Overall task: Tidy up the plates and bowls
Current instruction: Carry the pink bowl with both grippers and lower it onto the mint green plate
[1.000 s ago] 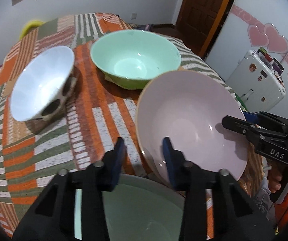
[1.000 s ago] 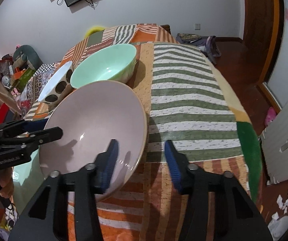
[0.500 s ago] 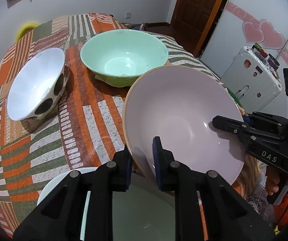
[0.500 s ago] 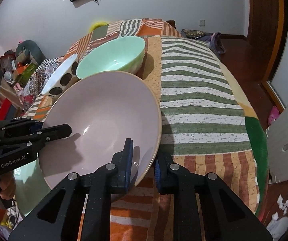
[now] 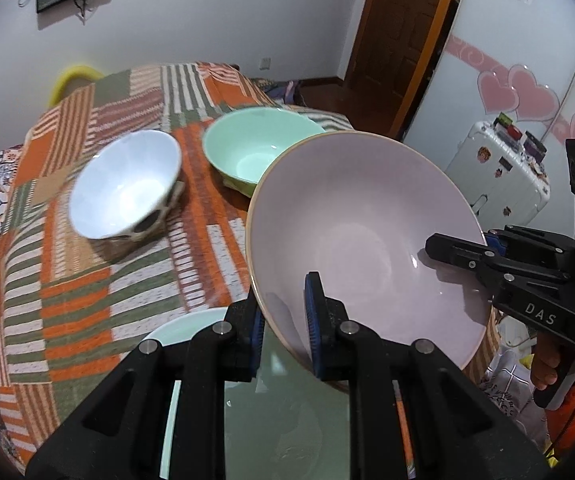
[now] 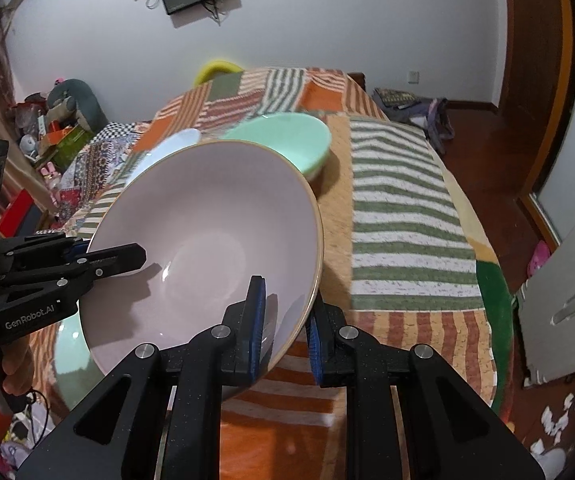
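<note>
Both grippers hold one large pink bowl (image 5: 363, 232) by opposite rims, lifted and tilted above the table. My left gripper (image 5: 285, 330) is shut on its near-left rim. My right gripper (image 6: 285, 326) is shut on its right rim, and the pink bowl (image 6: 211, 236) fills that view. Below it lies a pale green plate (image 5: 191, 332), also seen in the right wrist view (image 6: 69, 356). A green bowl (image 5: 253, 146) and a white bowl with dark spots (image 5: 125, 190) stand farther back on the table.
The table wears a striped orange, green and white patchwork cloth (image 5: 87, 280). A white suitcase (image 5: 499, 176) stands on the floor to the right. A yellow chair back (image 5: 73, 76) is behind the table. Clutter lies on the floor at left (image 6: 47, 132).
Both grippers closed on the pink bowl's rims, then lifted it off the table and tilted it. The green and white bowls stayed in place.
</note>
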Action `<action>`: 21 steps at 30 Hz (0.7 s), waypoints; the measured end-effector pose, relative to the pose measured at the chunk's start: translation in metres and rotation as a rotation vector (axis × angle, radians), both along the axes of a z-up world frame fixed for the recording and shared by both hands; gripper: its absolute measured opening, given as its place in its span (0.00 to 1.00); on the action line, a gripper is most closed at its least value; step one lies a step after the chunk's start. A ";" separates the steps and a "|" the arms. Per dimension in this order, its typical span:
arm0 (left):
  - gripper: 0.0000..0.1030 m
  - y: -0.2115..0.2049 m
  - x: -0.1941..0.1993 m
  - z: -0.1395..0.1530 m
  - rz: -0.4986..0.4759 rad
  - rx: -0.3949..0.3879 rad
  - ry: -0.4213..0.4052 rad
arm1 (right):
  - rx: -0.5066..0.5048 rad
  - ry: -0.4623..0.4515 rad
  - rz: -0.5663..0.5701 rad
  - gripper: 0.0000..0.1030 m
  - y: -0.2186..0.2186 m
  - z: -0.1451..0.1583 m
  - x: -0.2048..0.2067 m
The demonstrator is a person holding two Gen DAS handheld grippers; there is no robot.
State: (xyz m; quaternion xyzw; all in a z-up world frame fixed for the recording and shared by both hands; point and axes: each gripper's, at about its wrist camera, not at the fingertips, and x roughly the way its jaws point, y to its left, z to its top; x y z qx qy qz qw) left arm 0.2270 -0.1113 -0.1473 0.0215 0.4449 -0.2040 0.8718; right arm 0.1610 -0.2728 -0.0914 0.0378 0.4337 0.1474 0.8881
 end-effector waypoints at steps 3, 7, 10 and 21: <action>0.18 0.013 -0.009 0.007 0.020 -0.008 -0.015 | -0.002 -0.018 0.019 0.17 0.013 0.006 -0.002; 0.18 0.038 -0.023 0.015 0.062 -0.013 -0.037 | -0.005 -0.032 0.054 0.17 0.034 0.012 -0.004; 0.18 0.061 -0.035 0.020 0.101 -0.015 -0.052 | -0.007 -0.039 0.090 0.17 0.053 0.013 -0.005; 0.18 0.146 -0.076 0.029 0.250 -0.014 -0.086 | 0.003 -0.053 0.243 0.17 0.133 0.014 -0.005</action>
